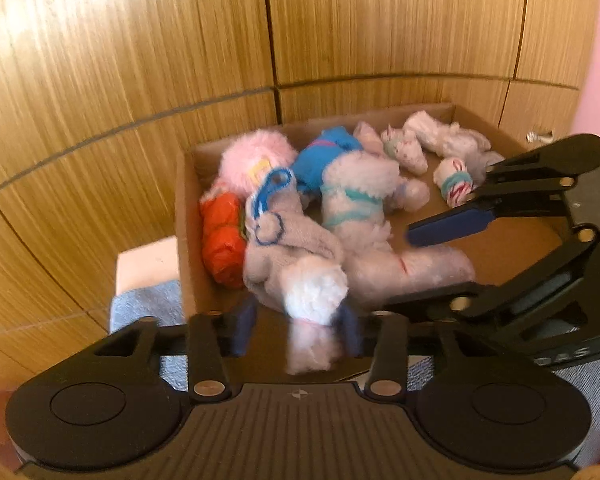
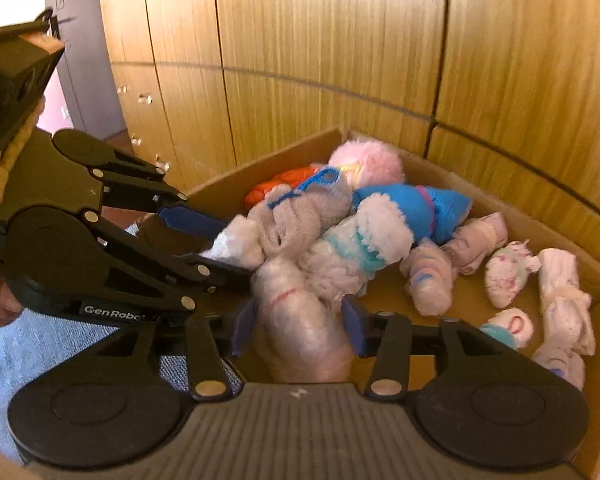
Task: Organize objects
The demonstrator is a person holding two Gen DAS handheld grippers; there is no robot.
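Note:
An open cardboard box [image 1: 185,216] [image 2: 572,264] holds several rolled sock bundles. At its near left, my left gripper [image 1: 298,330] [image 2: 214,240] is open. Its jaws stand on either side of the white fluffy end [image 1: 316,300] [image 2: 238,244] of a grey sock bundle [image 1: 288,240] with blue stitching, with a gap on the left side. My right gripper [image 2: 300,330] [image 1: 400,270] is open around a pale pink rolled sock [image 2: 300,320] [image 1: 416,272] that lies on the box floor. Its pads sit close to the sock's sides without squeezing it.
The pile also has a pink fluffy bundle [image 1: 256,156], a blue one [image 1: 324,156], an orange one [image 1: 222,240] and a white one with teal bands [image 2: 352,248]. Small white bundles [image 2: 564,304] lie at the box's right. Wooden cabinet doors [image 1: 340,32] rise behind it. Grey-blue carpet [image 2: 40,344] is alongside.

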